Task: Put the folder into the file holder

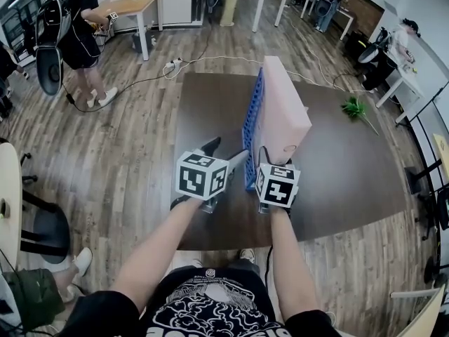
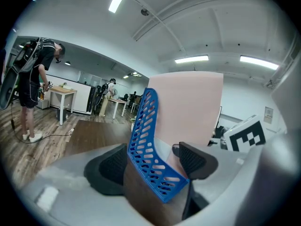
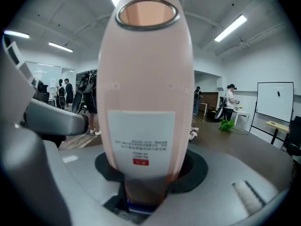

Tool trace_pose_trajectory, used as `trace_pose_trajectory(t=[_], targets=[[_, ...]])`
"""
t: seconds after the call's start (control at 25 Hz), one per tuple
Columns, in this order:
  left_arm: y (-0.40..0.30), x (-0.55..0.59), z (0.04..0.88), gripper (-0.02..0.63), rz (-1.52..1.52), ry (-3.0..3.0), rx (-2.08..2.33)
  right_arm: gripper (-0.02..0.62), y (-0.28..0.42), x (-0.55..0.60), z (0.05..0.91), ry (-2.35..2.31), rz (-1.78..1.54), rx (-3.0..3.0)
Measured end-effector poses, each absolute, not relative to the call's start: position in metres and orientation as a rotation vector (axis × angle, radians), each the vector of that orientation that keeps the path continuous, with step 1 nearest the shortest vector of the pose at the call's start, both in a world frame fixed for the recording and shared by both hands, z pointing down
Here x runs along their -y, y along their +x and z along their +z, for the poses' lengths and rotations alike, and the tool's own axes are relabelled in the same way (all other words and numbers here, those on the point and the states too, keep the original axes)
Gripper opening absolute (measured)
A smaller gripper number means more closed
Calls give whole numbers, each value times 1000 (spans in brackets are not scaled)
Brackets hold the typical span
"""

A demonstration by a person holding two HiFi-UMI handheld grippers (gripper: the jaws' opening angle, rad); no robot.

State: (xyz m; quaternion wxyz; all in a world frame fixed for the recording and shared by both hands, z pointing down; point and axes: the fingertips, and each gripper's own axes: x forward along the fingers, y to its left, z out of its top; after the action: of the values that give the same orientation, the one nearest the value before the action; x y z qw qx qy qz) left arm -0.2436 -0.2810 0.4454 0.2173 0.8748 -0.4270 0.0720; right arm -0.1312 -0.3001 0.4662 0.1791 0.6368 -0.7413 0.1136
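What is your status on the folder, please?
Right gripper clamped on folder spine. Left gripper astride file holder wall, grip unclear. Folder upright in holder. Green sprig well clear.

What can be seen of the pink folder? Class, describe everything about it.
The pink folder is a thick, matte, board-like box file. It is closed and stands upright above the dark table, with its broad left face against the wall of the blue perforated file holder. Its rounded spine bears a metal-rimmed finger hole and a white label. The spine's lower end stands between the jaws of the right hand-held gripper; whether they press on it is unclear.
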Motion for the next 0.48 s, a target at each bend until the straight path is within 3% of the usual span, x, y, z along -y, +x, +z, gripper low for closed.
trace_pose_trajectory(t=[0.48], targets=[[-243, 280, 444, 353, 201, 2421, 1184, 236, -134, 299, 480, 1687, 385, 2066]])
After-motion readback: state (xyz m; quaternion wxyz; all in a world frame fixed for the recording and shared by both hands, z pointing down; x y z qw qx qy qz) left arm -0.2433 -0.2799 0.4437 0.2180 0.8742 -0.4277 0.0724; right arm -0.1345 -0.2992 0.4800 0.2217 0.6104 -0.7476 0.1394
